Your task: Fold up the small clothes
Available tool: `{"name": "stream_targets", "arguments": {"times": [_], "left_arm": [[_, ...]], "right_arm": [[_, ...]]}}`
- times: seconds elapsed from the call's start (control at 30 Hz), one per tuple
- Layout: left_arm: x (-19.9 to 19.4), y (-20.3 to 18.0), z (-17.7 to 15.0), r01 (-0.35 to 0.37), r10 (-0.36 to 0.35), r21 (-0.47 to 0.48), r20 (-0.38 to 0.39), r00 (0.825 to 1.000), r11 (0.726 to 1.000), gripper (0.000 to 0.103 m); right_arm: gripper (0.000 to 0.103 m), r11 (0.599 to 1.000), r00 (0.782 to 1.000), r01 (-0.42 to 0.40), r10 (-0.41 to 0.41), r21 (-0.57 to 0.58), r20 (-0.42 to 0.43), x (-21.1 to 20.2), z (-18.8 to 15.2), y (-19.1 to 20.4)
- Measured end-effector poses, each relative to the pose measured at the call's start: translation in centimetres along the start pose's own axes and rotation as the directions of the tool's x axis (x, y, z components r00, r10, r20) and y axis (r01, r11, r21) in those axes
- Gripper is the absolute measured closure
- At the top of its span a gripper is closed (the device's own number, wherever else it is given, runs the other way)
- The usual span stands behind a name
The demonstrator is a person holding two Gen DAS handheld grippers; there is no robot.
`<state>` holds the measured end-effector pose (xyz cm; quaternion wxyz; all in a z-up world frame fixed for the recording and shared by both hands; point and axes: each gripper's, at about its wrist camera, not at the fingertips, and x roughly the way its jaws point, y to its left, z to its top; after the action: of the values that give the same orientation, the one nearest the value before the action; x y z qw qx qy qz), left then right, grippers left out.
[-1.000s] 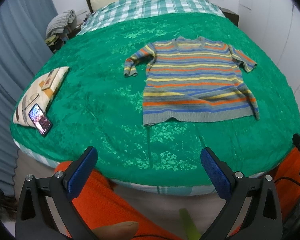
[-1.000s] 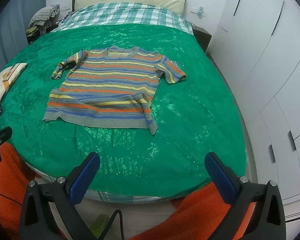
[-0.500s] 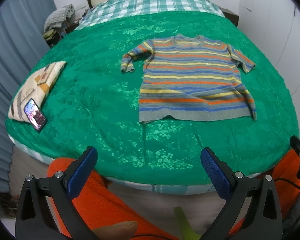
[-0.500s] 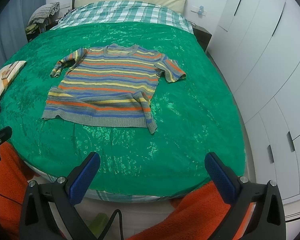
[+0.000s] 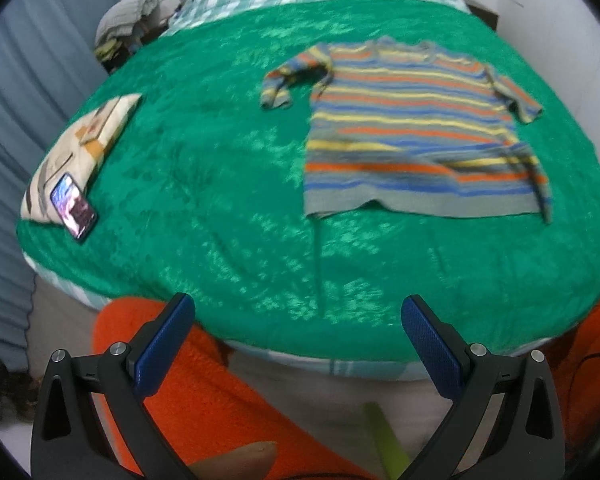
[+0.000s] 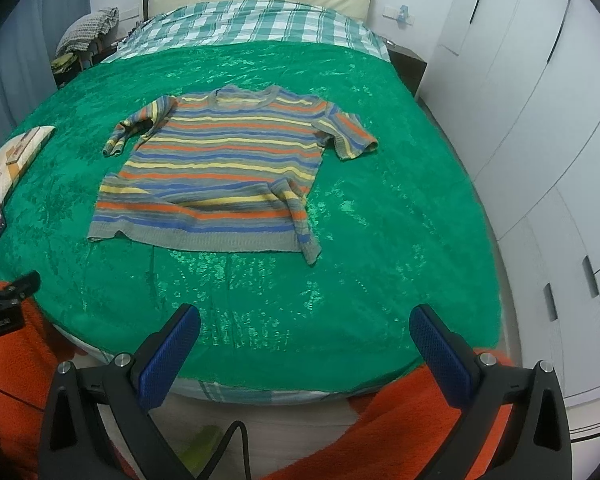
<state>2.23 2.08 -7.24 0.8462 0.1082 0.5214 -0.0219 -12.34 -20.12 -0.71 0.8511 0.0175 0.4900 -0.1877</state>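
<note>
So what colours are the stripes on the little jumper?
Orange, yellow, blue and grey on the jumper; clearest from the right wrist.

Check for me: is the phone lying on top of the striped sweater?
No, the phone rests against a cushion, well apart from the striped sweater.

Even, soft indoor light fills both views, with only faint shadows. The shiny green patterned bedspread (image 6: 380, 208) catches pale glare patches ahead of each gripper. The left wrist view is motion-blurred, smearing the striped knitted short-sleeved sweater (image 5: 416, 128); the right view is sharper. Fisheye distortion bows the edges, with dark corner vignetting.
</note>
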Motion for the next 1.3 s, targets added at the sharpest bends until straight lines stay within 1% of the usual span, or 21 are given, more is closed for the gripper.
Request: {"name": "stream_targets", "arguments": {"times": [0.17,0.23,0.33,0.4,0.53,0.6,0.67,0.7,0.73,0.77,0.8,0.83,0.87,0.93,0.97,1.03,1.07,1.1,1.2,1.27,1.3], "left_arm": [[2.5,3.2,0.4,0.104,-0.113,-0.144,-0.05,0.992,0.984,0.0],[3.8,4.2,0.9,0.139,-0.15,-0.189,-0.046,0.988,0.972,0.0],[7.3,5.1,2.5,0.19,-0.203,-0.2,-0.045,0.978,0.961,0.001],[10.2,5.2,3.9,0.253,-0.268,-0.195,-0.054,0.962,0.948,0.001],[14.5,4.4,6.0,0.297,-0.315,-0.183,-0.076,0.946,0.937,0.002],[16.2,3.7,6.8,0.354,-0.377,-0.204,-0.085,0.922,0.913,0.003],[16.9,2.9,7.4,0.386,-0.406,-0.199,-0.07,0.911,0.901,0.014],[17.0,2.6,7.5,0.384,-0.402,-0.188,-0.069,0.913,0.904,0.036],[17.2,2.1,7.7,0.379,-0.396,-0.175,-0.073,0.915,0.909,0.068],[17.4,1.8,8.0,0.376,-0.392,-0.16,-0.083,0.916,0.913,0.088],[17.5,1.8,8.1,0.385,-0.402,-0.159,-0.091,0.911,0.909,0.098],[17.3,2.1,8.2,0.397,-0.414,-0.167,-0.088,0.906,0.903,0.099],[16.8,2.5,8.2,0.416,-0.433,-0.17,-0.077,0.898,0.893,0.099],[15.3,3.4,8.0,0.456,-0.47,-0.157,-0.072,0.88,0.876,0.1],[13.9,4.2,7.7,0.479,-0.492,-0.142,-0.074,0.867,0.866,0.1],[12.2,5.5,7.1,0.517,-0.528,-0.12,-0.088,0.844,0.847,0.1],[11.3,6.2,6.7,0.529,-0.539,-0.108,-0.102,0.836,0.842,0.1],[10.7,6.7,6.2,0.535,-0.543,-0.092,-0.124,0.83,0.84,0.1],[11.3,7.0,4.5,0.521,-0.525,-0.075,-0.193,0.829,0.85,0.1],[13.3,6.8,2.8,0.467,-0.471,-0.073,-0.239,0.849,0.881,0.1],[14.1,6.7,2.3,0.457,-0.463,-0.087,-0.255,0.849,0.885,0.1]], "right_arm": [[0.0,0.999,0.999,-0.048,0.047,0.019,0.014,0.7,0.0,-0.4],[0.0,0.994,0.994,-0.102,0.101,0.032,0.051,1.4,0.0,-1.1],[0.0,0.982,0.979,-0.178,0.171,0.058,0.107,3.6,-0.5,-2.9],[0.0,0.979,0.98,-0.19,0.183,0.079,0.079,6.6,-0.9,-4.1],[0.001,0.977,0.981,-0.191,0.193,0.095,-0.012,12.6,-0.8,-5.4],[0.004,0.962,0.967,-0.252,0.255,0.103,-0.015,15.3,0.1,-5.4],[0.005,0.957,0.96,-0.279,0.281,0.076,-0.014,17.1,1.0,-4.6],[0.009,0.957,0.958,-0.285,0.286,0.046,-0.013,18.2,1.5,-3.9],[0.021,0.953,0.953,-0.304,0.304,0.012,-0.009,19.5,2.2,-3.0],[0.032,0.947,0.947,-0.322,0.322,-0.003,-0.016,20.4,2.5,-2.6],[0.055,0.94,0.94,-0.34,0.34,-0.009,-0.031,21.1,2.9,-2.3],[0.084,0.935,0.935,-0.355,0.354,-0.012,-0.034,21.4,3.2,-2.2],[0.095,0.925,0.925,-0.38,0.379,-0.019,-0.032,21.2,3.4,-2.1],[0.095,0.907,0.908,-0.419,0.418,-0.037,-0.031,19.4,3.7,-2.2],[0.095,0.891,0.891,-0.454,0.453,-0.03,-0.034,18.3,3.7,-2.5],[0.095,0.837,0.835,-0.546,0.546,0.016,-0.062,15.1,3.4,-3.5],[0.095,0.818,0.814,-0.574,0.575,0.032,-0.08,13.9,3.2,-3.9],[0.095,0.79,0.782,-0.61,0.613,0.062,-0.112,12.4,2.7,-4.5],[0.095,0.752,0.73,-0.638,0.659,0.168,-0.178,11.8,1.1,-5.6],[0.095,0.748,0.714,-0.612,0.662,0.257,-0.229,13.7,-0.4,-6.1],[0.095,0.768,0.718,-0.563,0.637,0.304,-0.279,15.7,-1.8,-6.1]]}}
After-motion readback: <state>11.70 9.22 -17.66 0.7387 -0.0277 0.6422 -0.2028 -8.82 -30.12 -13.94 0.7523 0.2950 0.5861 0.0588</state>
